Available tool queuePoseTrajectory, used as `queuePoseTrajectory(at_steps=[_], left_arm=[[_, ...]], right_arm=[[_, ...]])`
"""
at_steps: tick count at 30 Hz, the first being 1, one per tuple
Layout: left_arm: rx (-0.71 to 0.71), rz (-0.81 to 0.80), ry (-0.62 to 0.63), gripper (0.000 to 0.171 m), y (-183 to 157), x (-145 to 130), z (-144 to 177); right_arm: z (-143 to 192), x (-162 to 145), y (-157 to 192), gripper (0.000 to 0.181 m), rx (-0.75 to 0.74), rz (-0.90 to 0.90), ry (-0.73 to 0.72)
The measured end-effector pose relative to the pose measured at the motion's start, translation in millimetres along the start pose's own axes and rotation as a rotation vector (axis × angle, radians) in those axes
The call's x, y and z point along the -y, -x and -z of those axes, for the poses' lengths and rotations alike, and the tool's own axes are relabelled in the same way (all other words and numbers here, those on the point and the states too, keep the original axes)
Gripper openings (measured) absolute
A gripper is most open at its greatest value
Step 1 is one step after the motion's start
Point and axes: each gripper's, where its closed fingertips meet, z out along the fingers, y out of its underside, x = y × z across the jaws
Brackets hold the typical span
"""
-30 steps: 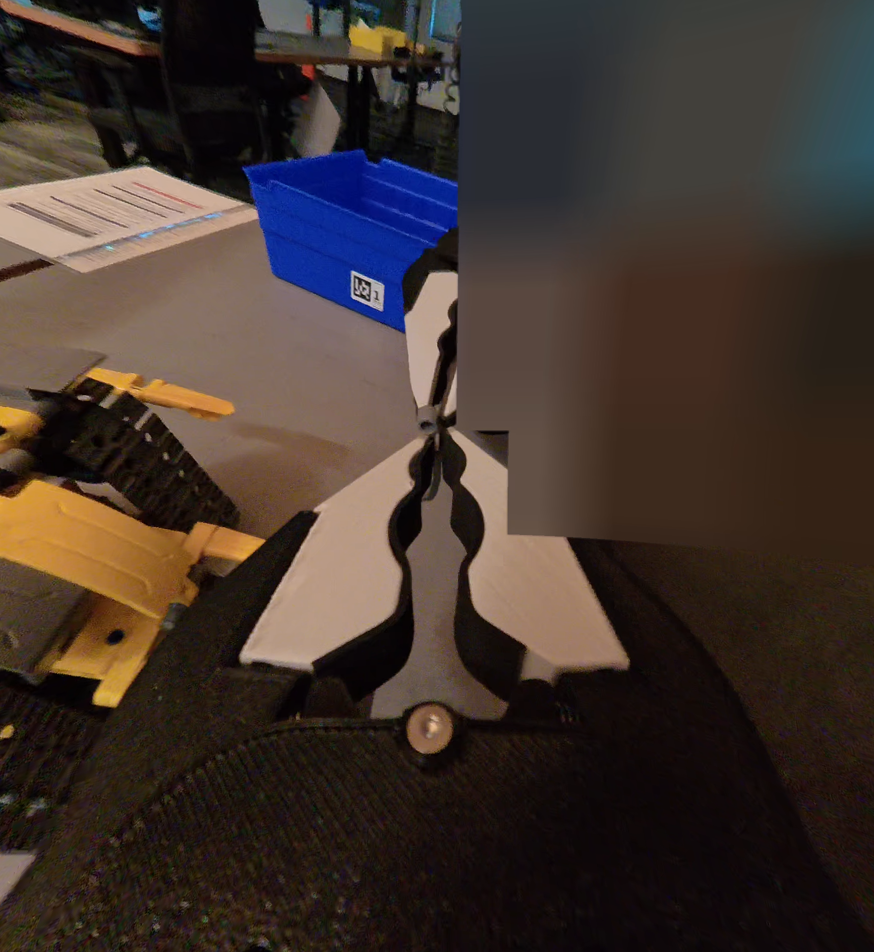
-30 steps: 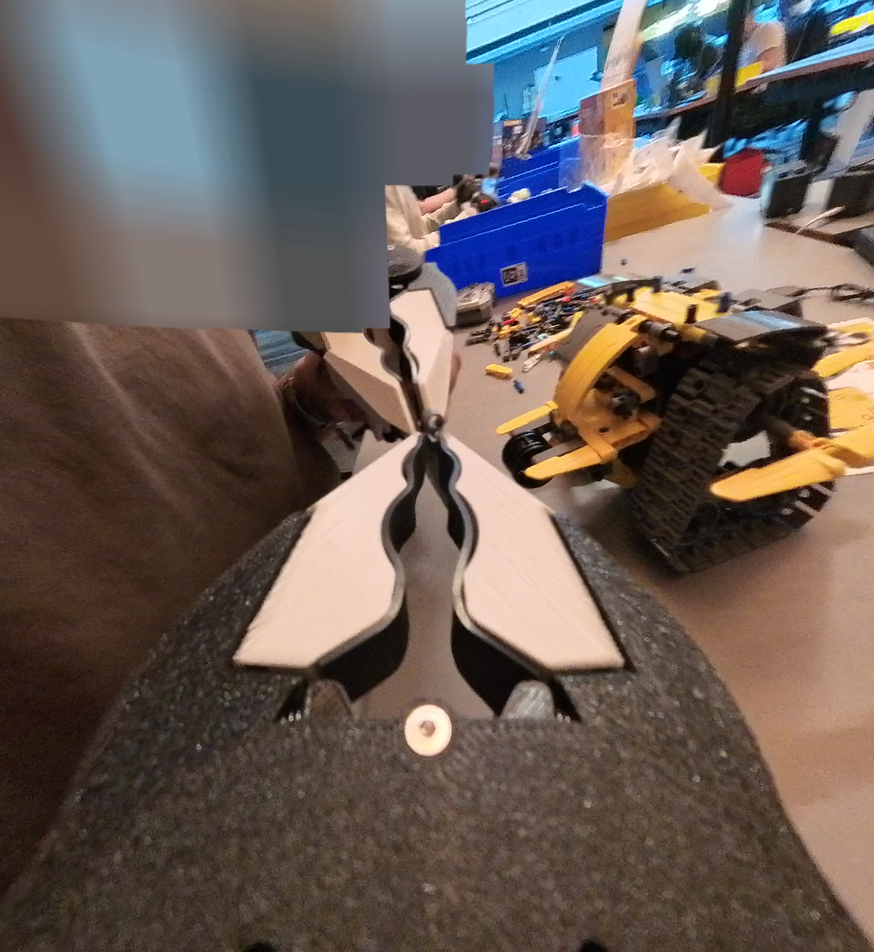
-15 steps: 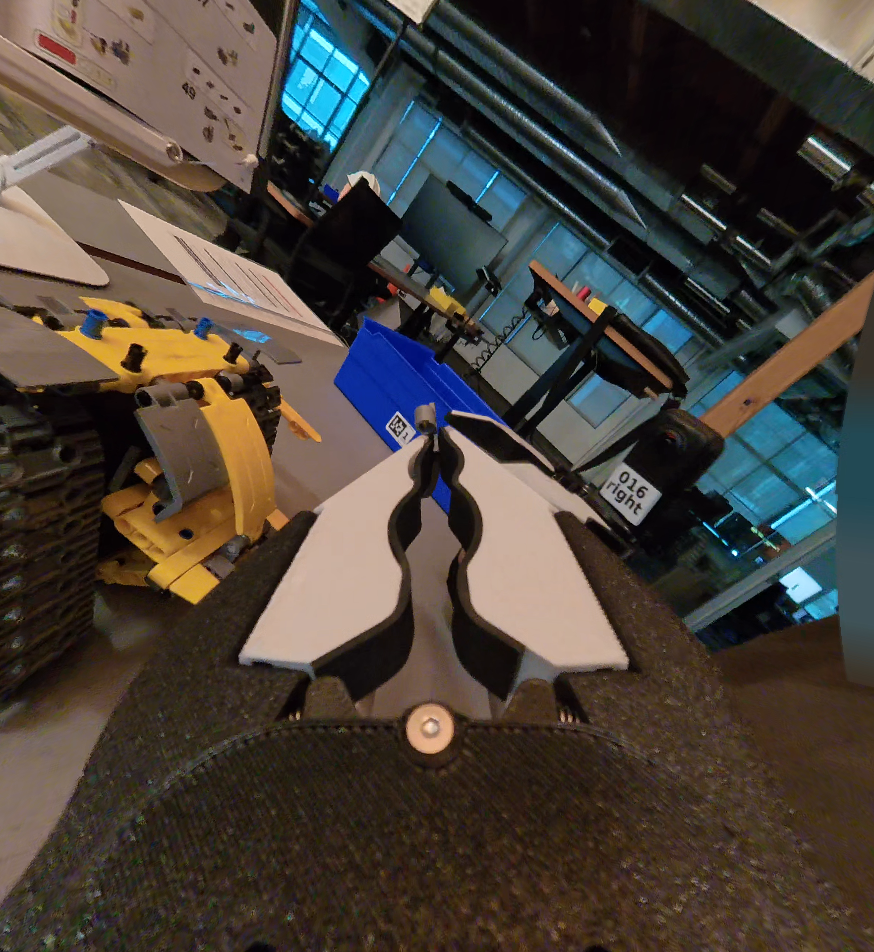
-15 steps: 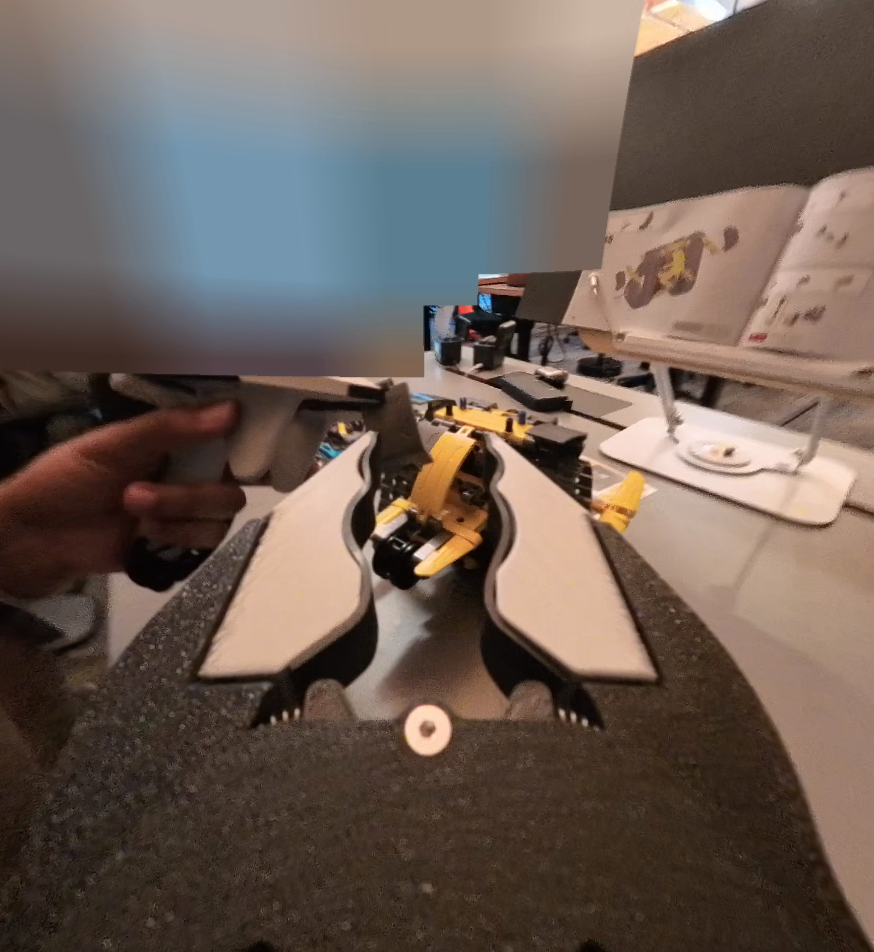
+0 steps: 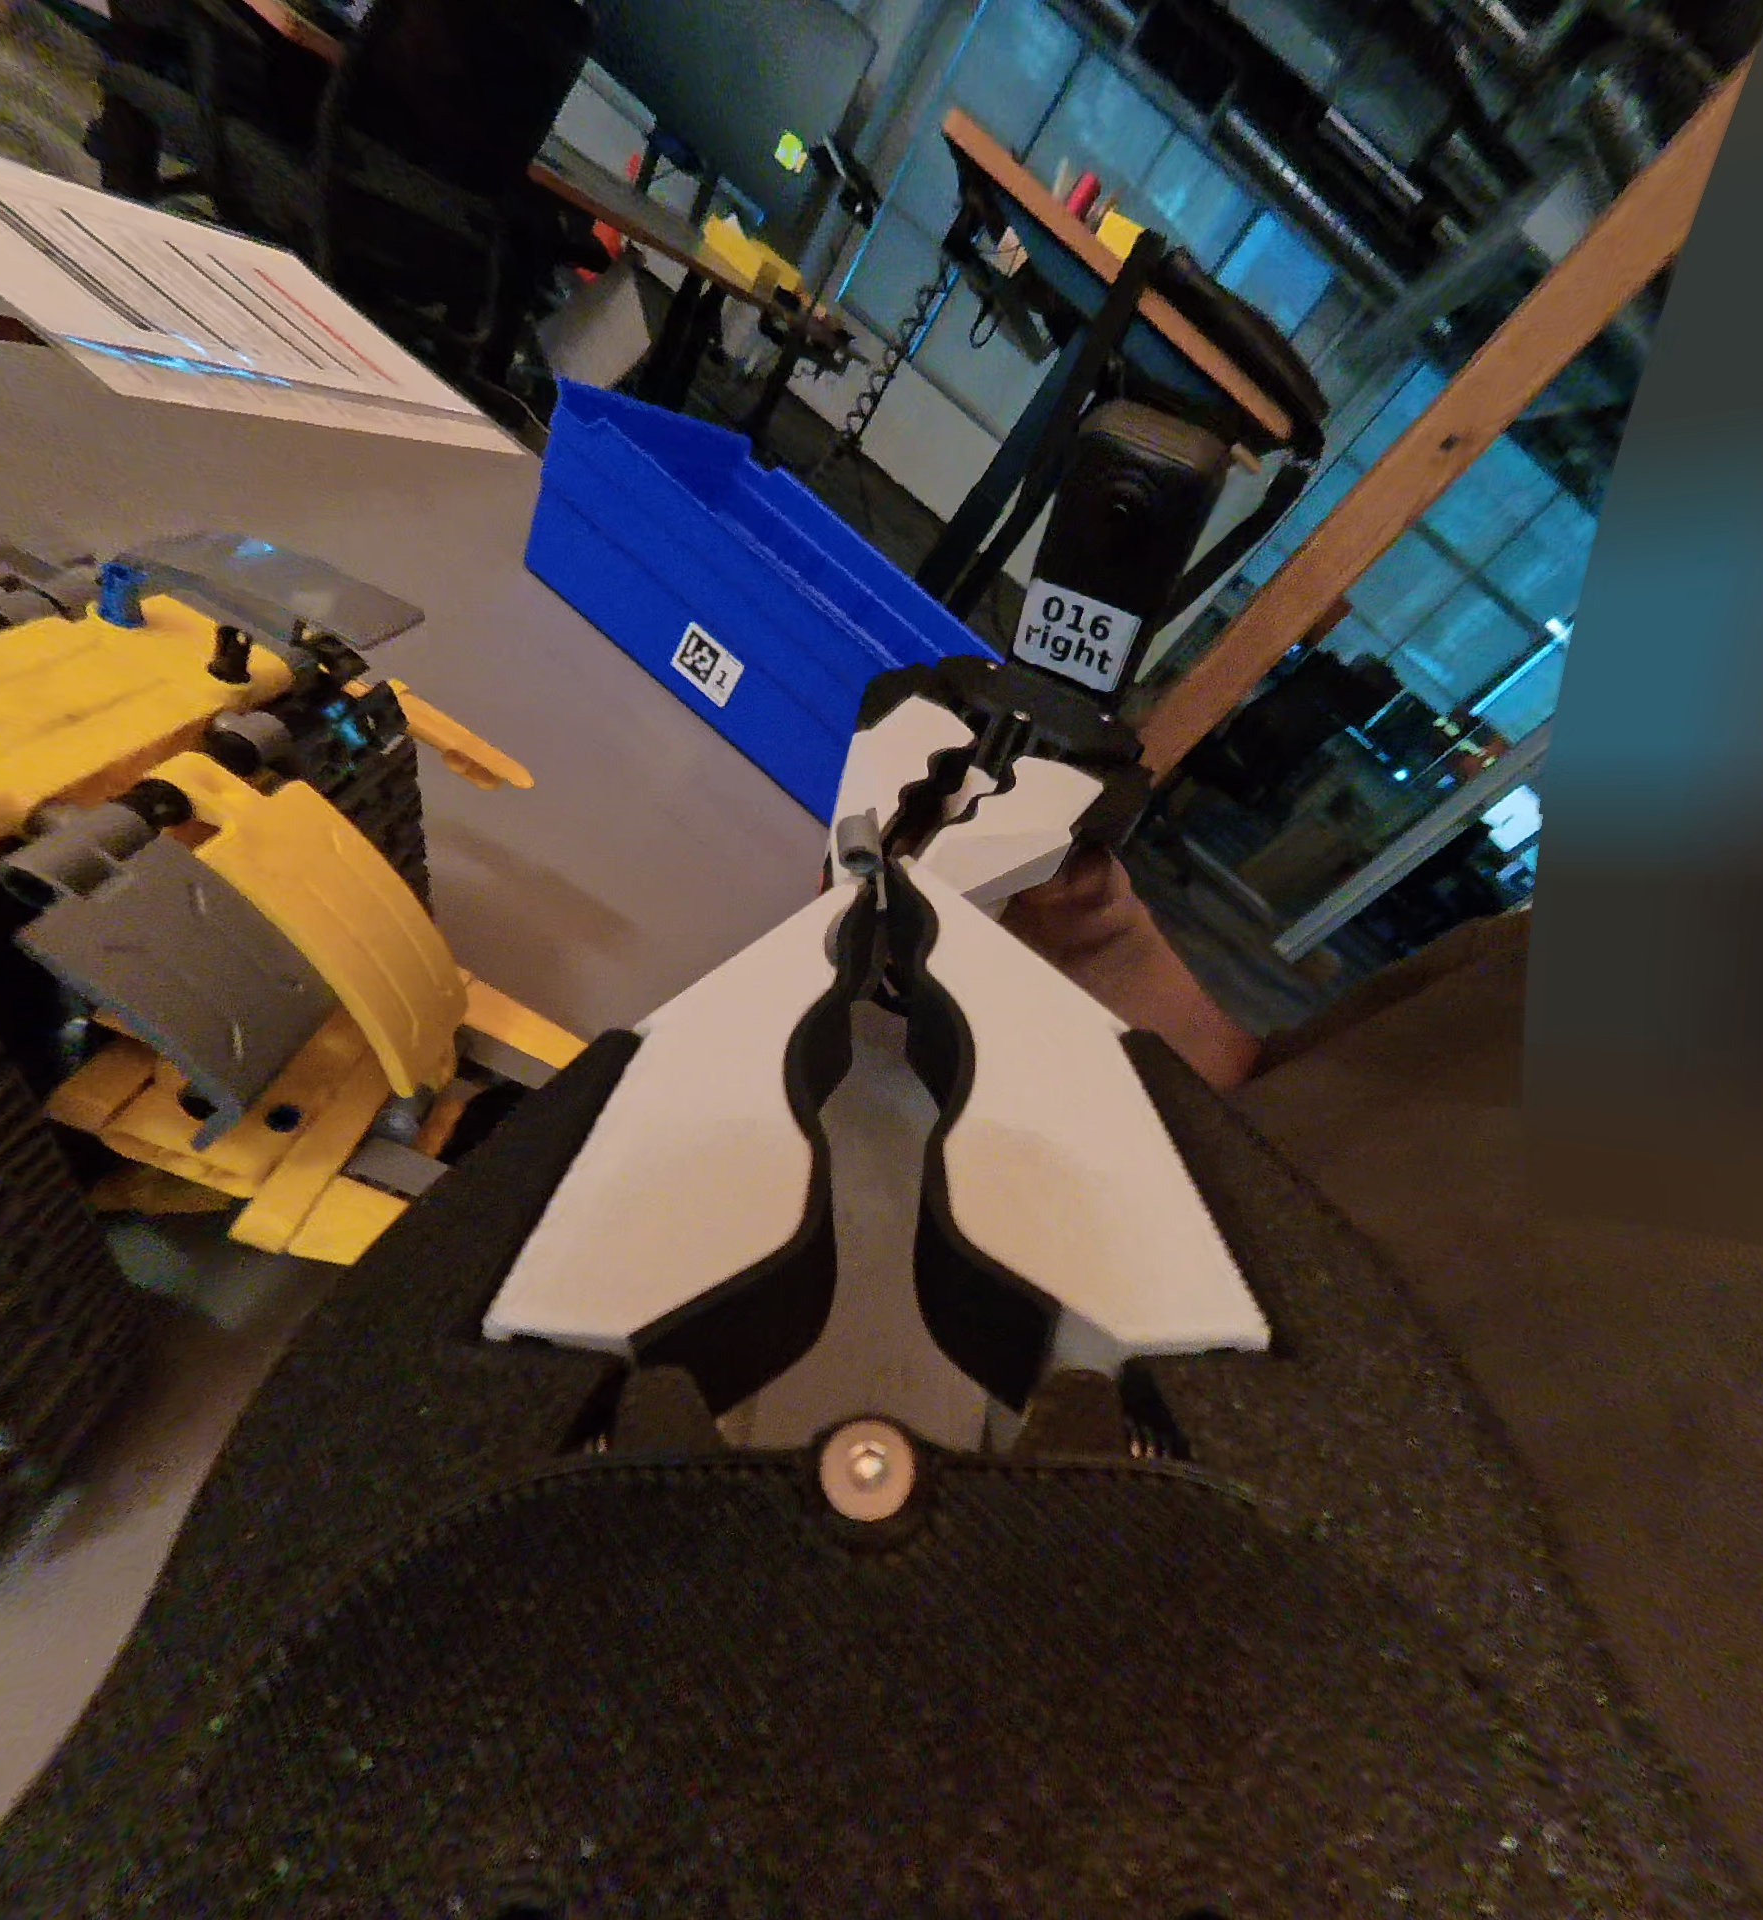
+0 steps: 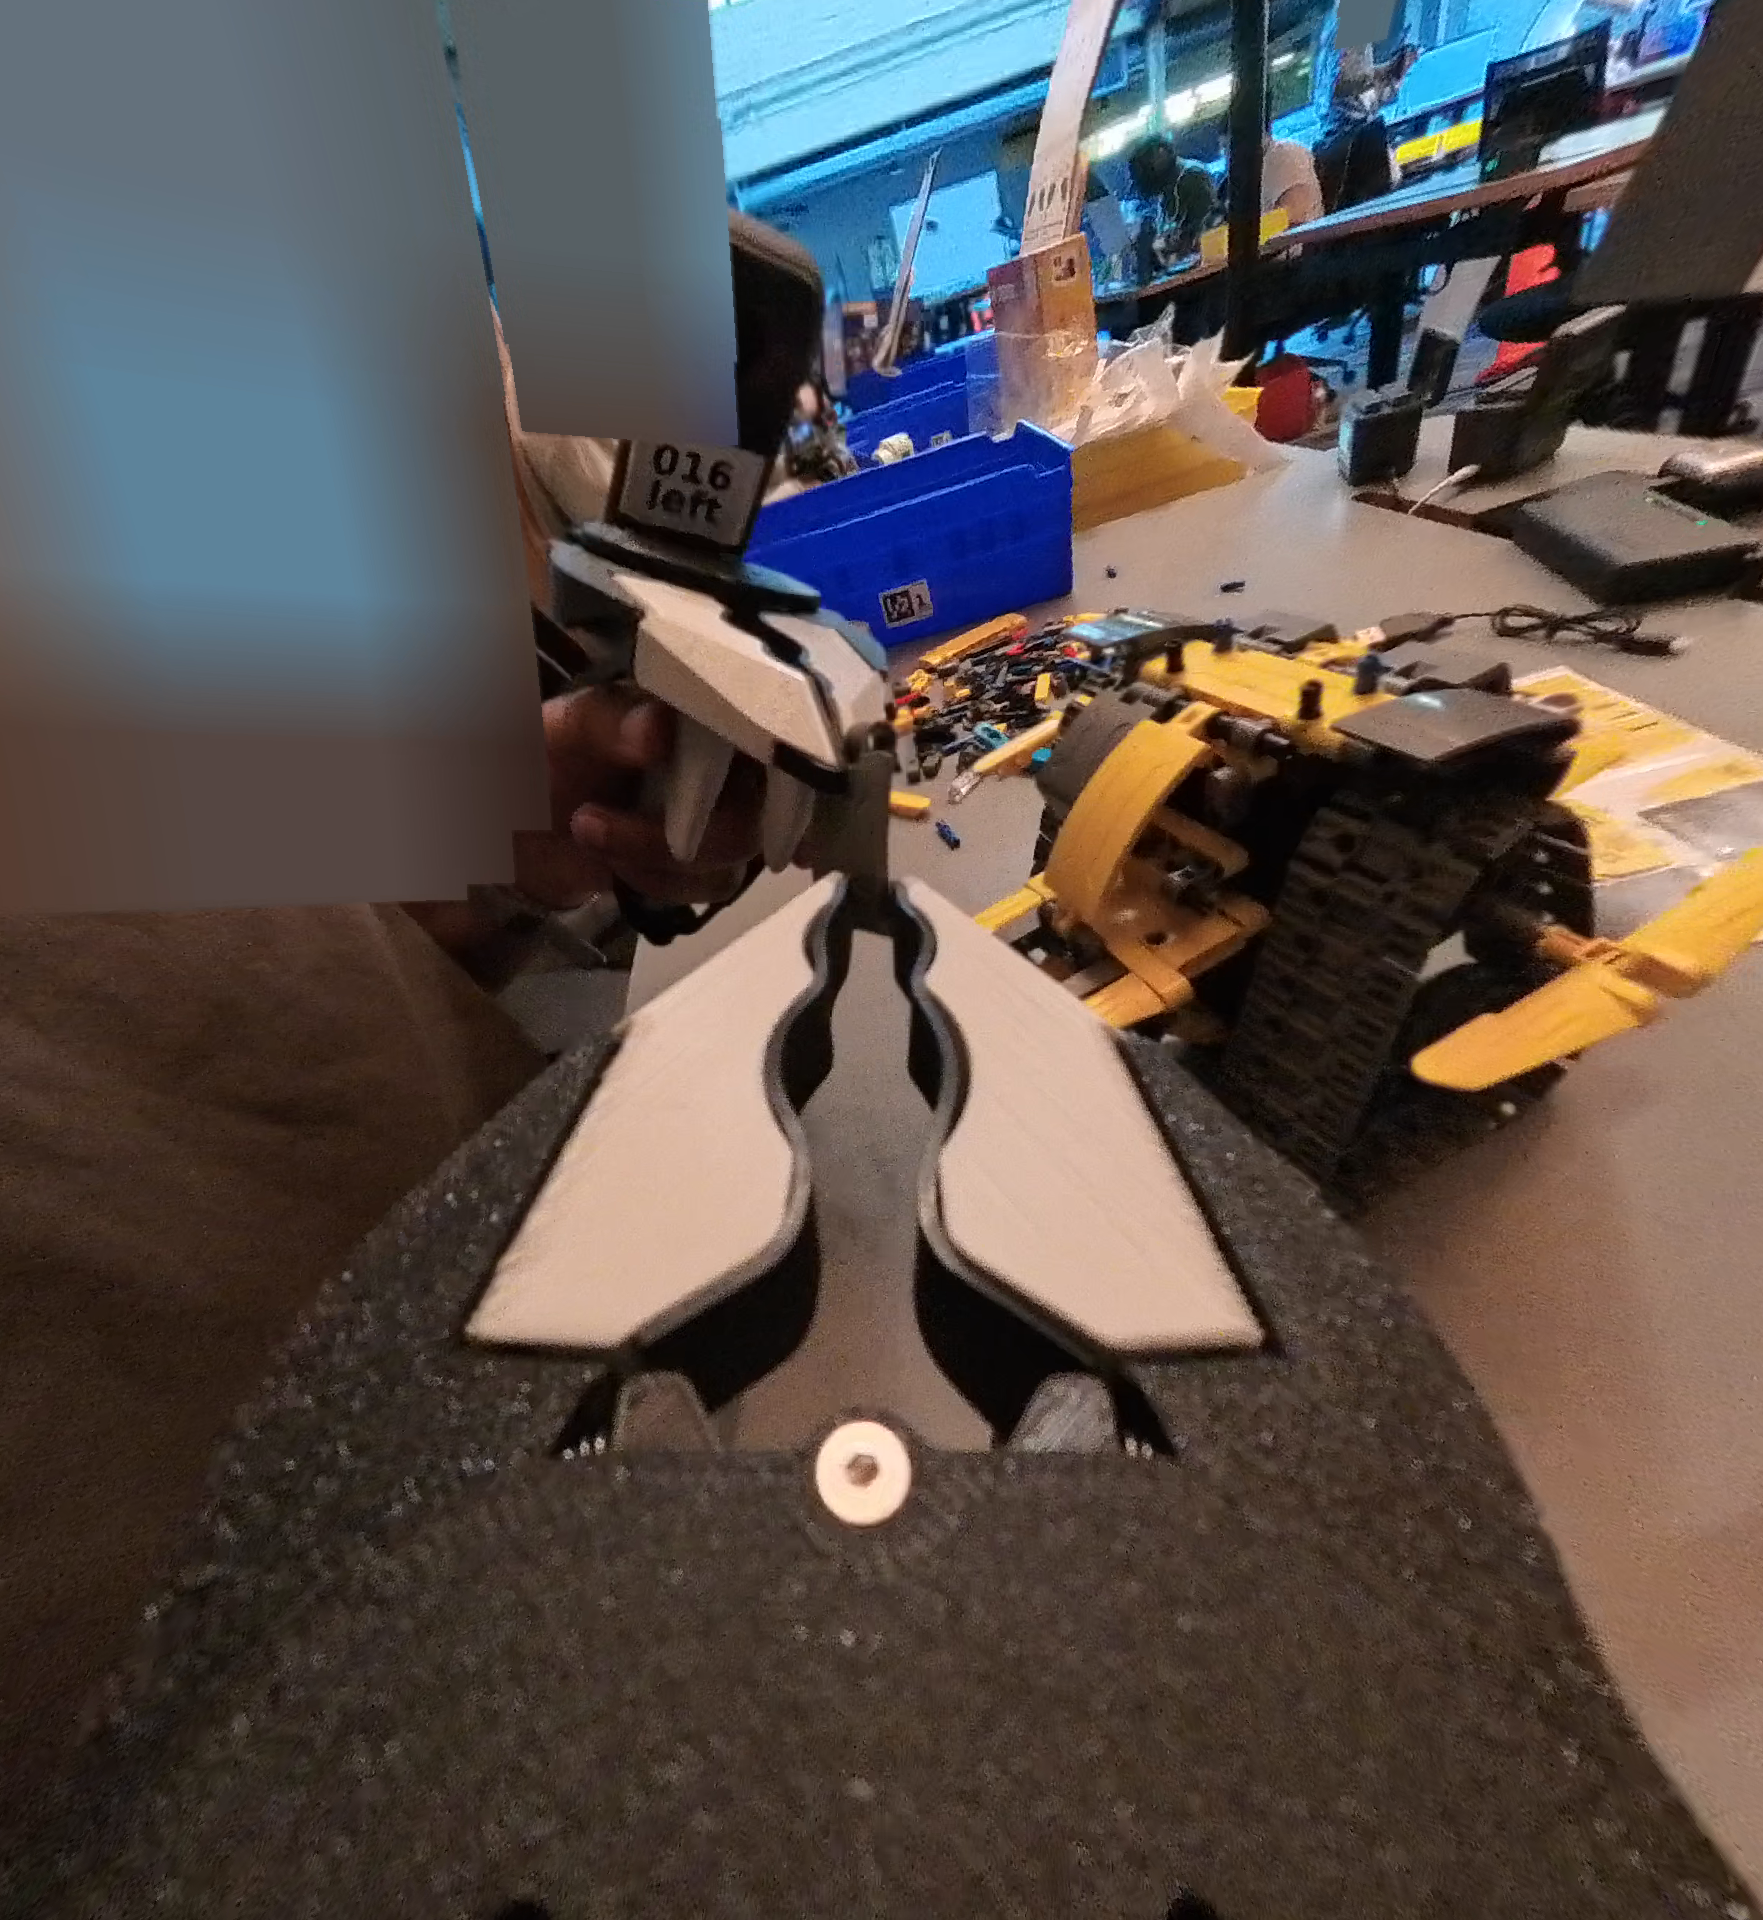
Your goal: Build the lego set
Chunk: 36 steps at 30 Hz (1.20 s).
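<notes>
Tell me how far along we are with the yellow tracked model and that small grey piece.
Done: the yellow tracked model stands on the table with tracks and panels on. In hand: the left gripper and right gripper are both shut on one small grey piece, tip to tip, clear of the model. Left: loose pieces lie beside the blue bin.
</notes>
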Motion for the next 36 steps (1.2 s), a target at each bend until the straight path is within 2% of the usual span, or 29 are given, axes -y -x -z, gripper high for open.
queuePoseTrajectory(at_steps=[3,4,6,7,10,13,15,18,20,22,27,36], left_arm=[[0.009,-0.046,0.001,0.0,3,8,4],[0.051,-0.086,0.002,0.003,9,12,5],[0.146,-0.217,-0.007,0.049,19,26,13],[0.169,-0.287,-0.003,0.059,20,35,19],[0.245,-0.495,0.079,0.068,33,60,32],[0.275,-0.614,0.229,0.079,64,72,31],[0.249,-0.608,0.336,0.087,86,67,24],[0.185,-0.495,0.43,0.106,110,56,14],[0.137,-0.422,0.437,0.101,116,53,12],[0.088,-0.382,0.466,0.105,119,46,11],[0.066,-0.373,0.514,0.098,129,30,10],[0.065,-0.416,0.526,0.094,132,28,10]], right_arm=[[-2,10,-4,0.003,0.044,-0.124,-0.112],[-2,14,-7,0.002,0.052,-0.185,-0.159],[3,14,-27,0.001,-0.009,-0.281,-0.25],[6,12,-36,0.001,-0.031,-0.329,-0.297],[11,8,-57,0.001,-0.057,-0.468,-0.414],[-1,-2,-67,0.0,-0.101,-0.484,-0.393],[-8,-1,-69,0.0,-0.091,-0.504,-0.4],[-15,-3,-73,0.0,-0.093,-0.529,-0.39],[-19,-5,-74,0.0,-0.076,-0.559,-0.387],[-20,-5,-75,0.0,-0.056,-0.585,-0.383],[-24,-7,-79,0.0,-0.03,-0.617,-0.355],[-27,-6,-79,0.0,0.078,-0.673,-0.368]])
